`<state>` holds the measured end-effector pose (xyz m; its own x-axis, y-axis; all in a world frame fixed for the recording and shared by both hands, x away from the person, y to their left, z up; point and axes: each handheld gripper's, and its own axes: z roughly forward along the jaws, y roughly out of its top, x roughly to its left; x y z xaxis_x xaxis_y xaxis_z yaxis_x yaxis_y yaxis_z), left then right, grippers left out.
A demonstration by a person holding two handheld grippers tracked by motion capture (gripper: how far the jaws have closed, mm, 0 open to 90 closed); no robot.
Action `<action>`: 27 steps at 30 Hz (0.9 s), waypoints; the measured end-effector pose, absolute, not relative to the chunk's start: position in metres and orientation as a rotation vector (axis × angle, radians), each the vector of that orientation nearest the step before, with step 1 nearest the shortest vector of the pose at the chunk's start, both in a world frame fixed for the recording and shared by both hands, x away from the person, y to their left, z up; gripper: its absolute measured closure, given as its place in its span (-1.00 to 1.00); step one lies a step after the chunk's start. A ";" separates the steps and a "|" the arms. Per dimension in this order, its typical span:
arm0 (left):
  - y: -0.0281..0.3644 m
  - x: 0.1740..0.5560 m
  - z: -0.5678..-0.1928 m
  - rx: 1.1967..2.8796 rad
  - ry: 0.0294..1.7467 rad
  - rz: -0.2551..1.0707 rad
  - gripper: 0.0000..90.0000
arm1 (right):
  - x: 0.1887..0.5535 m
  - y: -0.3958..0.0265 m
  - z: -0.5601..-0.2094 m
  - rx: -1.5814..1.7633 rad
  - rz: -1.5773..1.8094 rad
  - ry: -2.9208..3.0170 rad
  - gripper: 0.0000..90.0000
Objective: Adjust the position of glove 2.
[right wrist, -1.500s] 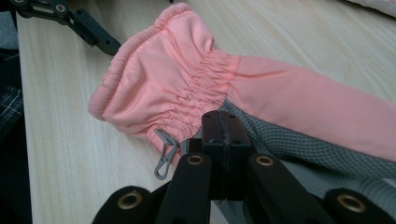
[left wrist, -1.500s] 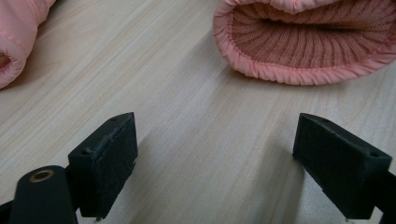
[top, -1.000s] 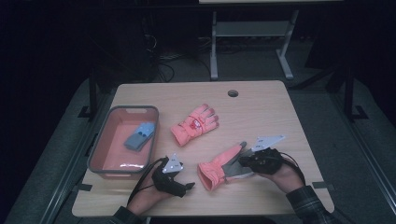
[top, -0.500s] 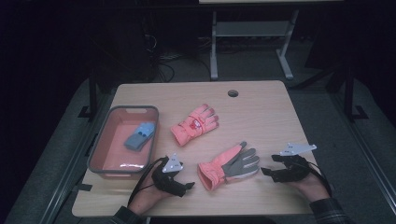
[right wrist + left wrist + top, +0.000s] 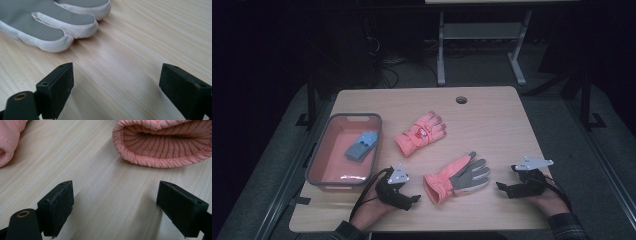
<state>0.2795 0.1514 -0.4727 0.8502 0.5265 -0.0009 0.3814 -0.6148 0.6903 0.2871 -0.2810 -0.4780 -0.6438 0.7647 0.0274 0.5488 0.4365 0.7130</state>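
Note:
A pink glove (image 5: pixel 457 177) lies palm up, grey palm showing, near the table's front between both grippers. My left gripper (image 5: pixel 414 198) rests left of its cuff, open; the ribbed cuff opening (image 5: pixel 162 145) lies just ahead of the empty gap (image 5: pixel 113 212). My right gripper (image 5: pixel 499 187) sits right of the glove's fingers, apart from them. Its jaws have just been opening and stand wide with bare wood between them (image 5: pixel 115 92); the grey-and-white glove fingers (image 5: pixel 50 25) lie ahead to the left. A second pink glove (image 5: pixel 420 133) lies back up, farther in.
A grey-rimmed pink tray (image 5: pixel 355 116) stands at the table's left with a blue folded item (image 5: pixel 361 146) inside. The wooden table (image 5: pixel 492 130) has a round cable hole (image 5: pixel 461 99) near its far edge. Dark floor and a metal stand lie beyond.
My right gripper has let go of the palm-up glove's fingers, opened, and moved right and down to the table. The glove lies flat. The left gripper has stayed put.

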 end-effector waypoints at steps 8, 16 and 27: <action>0.148 0.280 -0.455 2.299 0.688 0.222 -0.69 | 0.288 -0.283 -0.482 1.120 1.040 2.403 -0.78; 0.138 0.293 -0.427 2.264 0.675 0.221 -0.65 | 0.288 -0.283 -0.482 1.124 1.043 2.400 -0.78; 0.122 0.331 -0.394 2.276 0.674 0.262 -0.36 | 0.288 -0.283 -0.482 1.127 1.045 2.399 -0.78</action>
